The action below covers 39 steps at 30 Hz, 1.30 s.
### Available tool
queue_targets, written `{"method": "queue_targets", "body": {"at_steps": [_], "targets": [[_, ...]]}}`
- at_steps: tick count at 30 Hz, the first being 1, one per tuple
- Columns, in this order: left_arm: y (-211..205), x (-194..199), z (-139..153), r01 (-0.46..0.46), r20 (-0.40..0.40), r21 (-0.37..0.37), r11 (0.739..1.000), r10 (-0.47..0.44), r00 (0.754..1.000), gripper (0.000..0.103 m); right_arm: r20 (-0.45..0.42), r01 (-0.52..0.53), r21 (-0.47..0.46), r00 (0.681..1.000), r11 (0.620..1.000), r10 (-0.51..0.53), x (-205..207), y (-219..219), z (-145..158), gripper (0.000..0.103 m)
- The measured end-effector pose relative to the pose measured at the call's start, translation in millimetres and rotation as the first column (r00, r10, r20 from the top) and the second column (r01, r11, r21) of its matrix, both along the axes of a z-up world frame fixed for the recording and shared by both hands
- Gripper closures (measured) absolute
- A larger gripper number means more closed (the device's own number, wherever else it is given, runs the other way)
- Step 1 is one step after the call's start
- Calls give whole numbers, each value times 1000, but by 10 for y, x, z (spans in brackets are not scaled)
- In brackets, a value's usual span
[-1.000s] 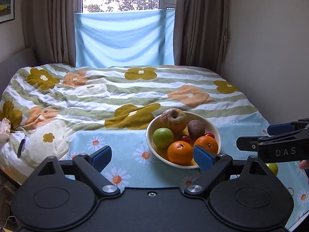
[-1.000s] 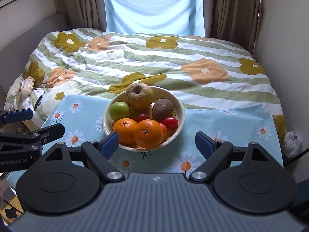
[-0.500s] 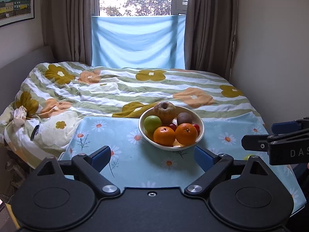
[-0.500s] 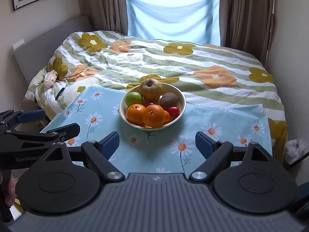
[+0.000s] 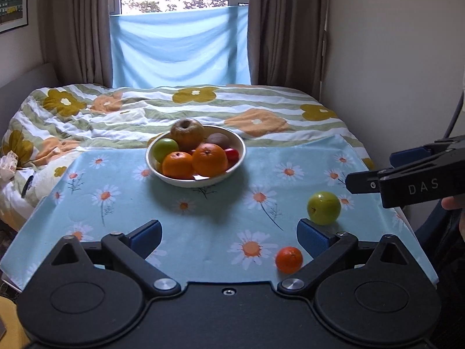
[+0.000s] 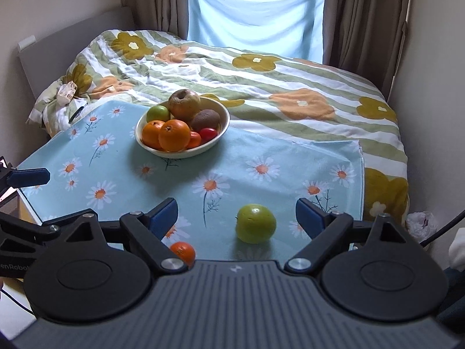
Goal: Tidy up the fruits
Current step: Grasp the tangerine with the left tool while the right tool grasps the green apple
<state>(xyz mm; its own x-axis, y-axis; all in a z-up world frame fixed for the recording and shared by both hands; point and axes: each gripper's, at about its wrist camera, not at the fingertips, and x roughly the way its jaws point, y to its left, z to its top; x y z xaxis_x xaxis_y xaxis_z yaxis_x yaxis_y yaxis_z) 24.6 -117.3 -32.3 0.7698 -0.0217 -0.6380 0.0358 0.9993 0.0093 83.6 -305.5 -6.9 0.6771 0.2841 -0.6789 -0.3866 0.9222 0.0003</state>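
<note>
The white bowl [image 5: 195,178] sits toward the far edge of the surface [image 5: 122,203], which is covered by a light blue daisy-print cloth. Heaped in the bowl: two oranges [image 5: 209,160] at the front, a green apple [image 5: 165,149] at its left side, a brownish apple [image 5: 187,133] on top at the back, a kiwi [image 5: 218,140] beside that, a red cherry tomato [image 5: 232,154] at its right side.

Two fruits lie loose on the cloth, well apart from the bowl. A second green apple [image 6: 255,223] rests near the near right corner of the surface. A small orange [image 5: 289,258] lies close to the near edge, near that apple but apart from it.

Your left tongs [image 5: 229,234] have just been opening and now stand wide, nothing between the blue pads. The right pad [image 5: 312,237] sits just beside the loose green apple in the left wrist view; contact cannot be told.

Your right tongs [image 6: 237,217] are also spread wide and grip nothing. In the right wrist view the loose green apple lies in line with the gap between the pads, no pad pressing on it; the small orange is partly hidden behind the left finger arm.

Beyond the far edge of the surface lies a bed [image 6: 290,87] with a striped, flowered duvet.
</note>
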Motion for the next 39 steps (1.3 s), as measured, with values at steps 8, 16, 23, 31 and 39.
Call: {"method": "queue_targets", "body": {"at_steps": [8,16,23,31,39], "targets": [[-411,176,-420,102,-59,2,995,-102,993,3,-57,-38,-10,998,999,38,284,-343,-355,0],[-561,412,-892,111,-155,6,994,-109,982,14,-100,-51,3,994,999,51,453,-356,-716,1],[-592,533,-1037,121,-187,20,992,-115,976,37,-129,-62,15,990,998,63,572,-292,-922,3],[-616,569,-1077,137,-184,33,990,-129,974,63,-153,-56,38,986,998,61,693,-227,-1043,7],[-589,561,-1065,138,-196,36,990,-128,972,63,-176,-62,39,982,997,68,789,-149,-1103,22]]}}
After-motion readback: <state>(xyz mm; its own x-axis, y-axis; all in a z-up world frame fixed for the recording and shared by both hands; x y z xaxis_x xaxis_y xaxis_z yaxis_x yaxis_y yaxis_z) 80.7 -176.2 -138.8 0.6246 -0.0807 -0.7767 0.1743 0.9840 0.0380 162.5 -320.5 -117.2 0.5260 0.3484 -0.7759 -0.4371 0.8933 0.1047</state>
